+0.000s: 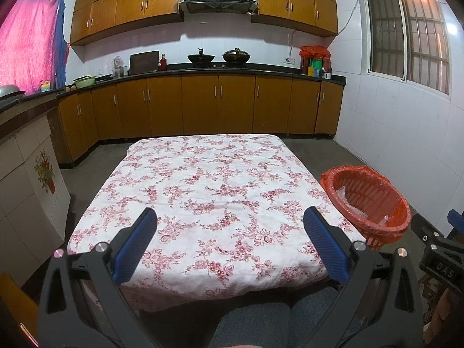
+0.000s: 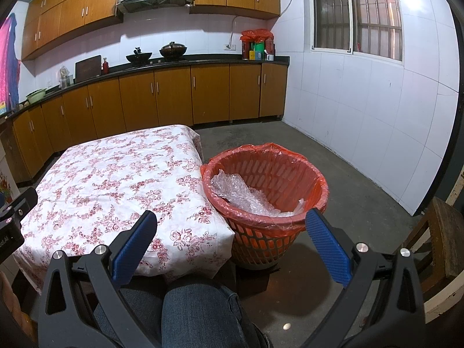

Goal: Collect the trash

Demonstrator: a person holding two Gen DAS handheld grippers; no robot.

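**Bench bare, trash lies in the basket**

Both tongs are spread wide and hold nothing. The left tongs (image 1: 229, 217) hang above the near part of the bench (image 1: 203, 179), which is covered by a white cloth with red flowers. I see no trash on this cloth in either view. The right tongs (image 2: 230, 221) point at the gap between the bench corner and the red basket (image 2: 265, 179), which stands on the floor just beside the bench on its right side. The basket has a red bag as lining, and inside it lies crumpled bubble wrap (image 2: 243, 194), clear and shiny. So the trash is in the basket, not in any tongs.

My judgement: the collecting step looks finished, or nearly so, because nothing is left on the bench. The next move calls only for a check of the floor around the bench for a missed piece; if there is none, both tongs can draw back.
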